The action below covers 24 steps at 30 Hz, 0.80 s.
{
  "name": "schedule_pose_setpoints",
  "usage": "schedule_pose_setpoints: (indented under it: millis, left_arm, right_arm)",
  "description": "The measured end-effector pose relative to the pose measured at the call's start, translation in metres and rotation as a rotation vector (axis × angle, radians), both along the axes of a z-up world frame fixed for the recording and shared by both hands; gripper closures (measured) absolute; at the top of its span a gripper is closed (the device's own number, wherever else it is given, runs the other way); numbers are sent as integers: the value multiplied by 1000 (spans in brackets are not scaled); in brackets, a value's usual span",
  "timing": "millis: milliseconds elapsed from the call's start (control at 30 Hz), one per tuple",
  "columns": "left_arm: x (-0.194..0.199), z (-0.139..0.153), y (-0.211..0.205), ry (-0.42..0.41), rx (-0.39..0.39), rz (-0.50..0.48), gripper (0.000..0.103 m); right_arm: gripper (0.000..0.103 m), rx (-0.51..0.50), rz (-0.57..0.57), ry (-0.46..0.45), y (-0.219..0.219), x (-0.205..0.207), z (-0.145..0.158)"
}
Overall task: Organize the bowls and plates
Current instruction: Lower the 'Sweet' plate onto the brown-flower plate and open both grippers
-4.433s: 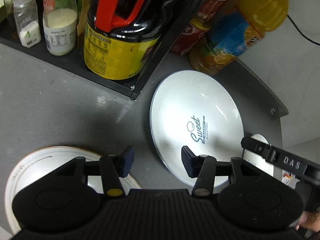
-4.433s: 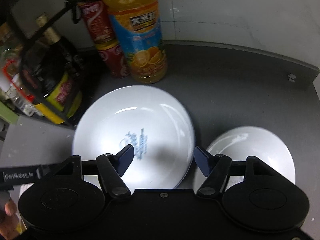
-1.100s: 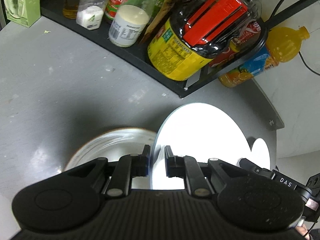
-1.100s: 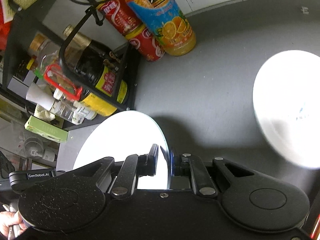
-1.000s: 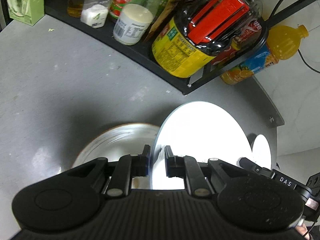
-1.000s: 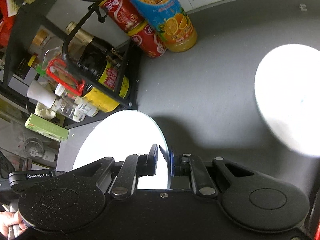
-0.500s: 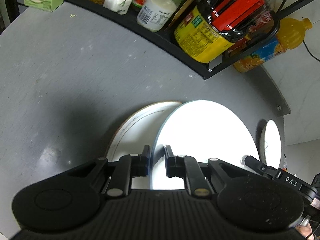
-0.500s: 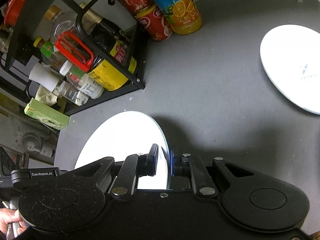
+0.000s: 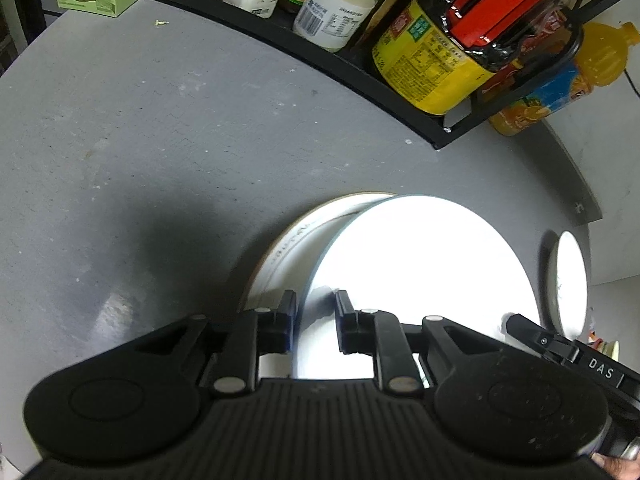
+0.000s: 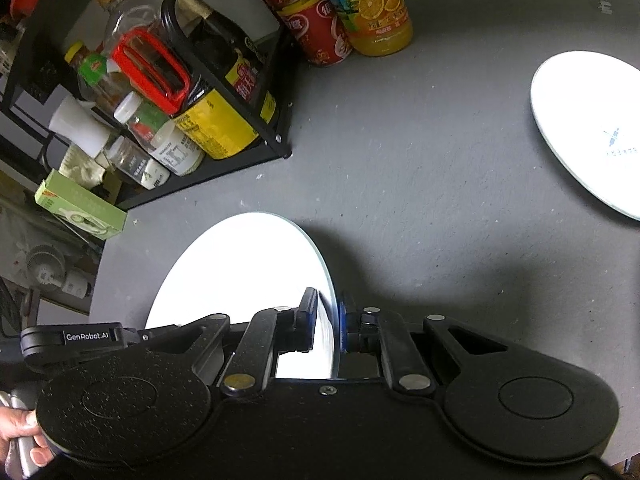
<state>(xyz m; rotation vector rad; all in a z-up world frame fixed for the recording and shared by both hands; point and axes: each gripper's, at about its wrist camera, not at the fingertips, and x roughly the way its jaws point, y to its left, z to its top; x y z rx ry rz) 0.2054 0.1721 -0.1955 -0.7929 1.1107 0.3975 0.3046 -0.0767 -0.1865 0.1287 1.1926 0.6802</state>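
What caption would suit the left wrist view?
Left gripper holds a white plate by its rim above a brown-rimmed plate on the grey counter.

A round white plate [image 9: 420, 264] is tilted above a brown-rimmed white plate [image 9: 292, 240]. Another white plate with a blue logo [image 10: 588, 128] lies flat on the grey tabletop [image 10: 420, 160], well apart.

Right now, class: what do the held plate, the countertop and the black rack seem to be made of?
Held plate: likely glazed ceramic; it glares bright white and has a thin rim.
Countertop: matte grey, perhaps stone or laminate; speckled and scuffed.
Black rack: probably painted metal, with thin bars and a screw head.
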Motion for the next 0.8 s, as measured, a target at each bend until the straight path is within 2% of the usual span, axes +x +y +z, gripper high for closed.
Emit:
schedule_pose_setpoints:
  millis: [233,467,567,800]
  left_arm:
    - [0,-1,2,4,7,0,84]
    - [4,6,-1,76,35,-26,84]
    - [1,11,1,79,40,-24,84]
    - [-2,37,8,85,126,-39,82]
  right_arm:
    - [92,-1,-1,-5,2,2,1]
    - [91,-31,3,-6,6,-2,0]
    - [92,-3,5,-2,4,0,1]
    - [92,-13,17,-11,11,0,2]
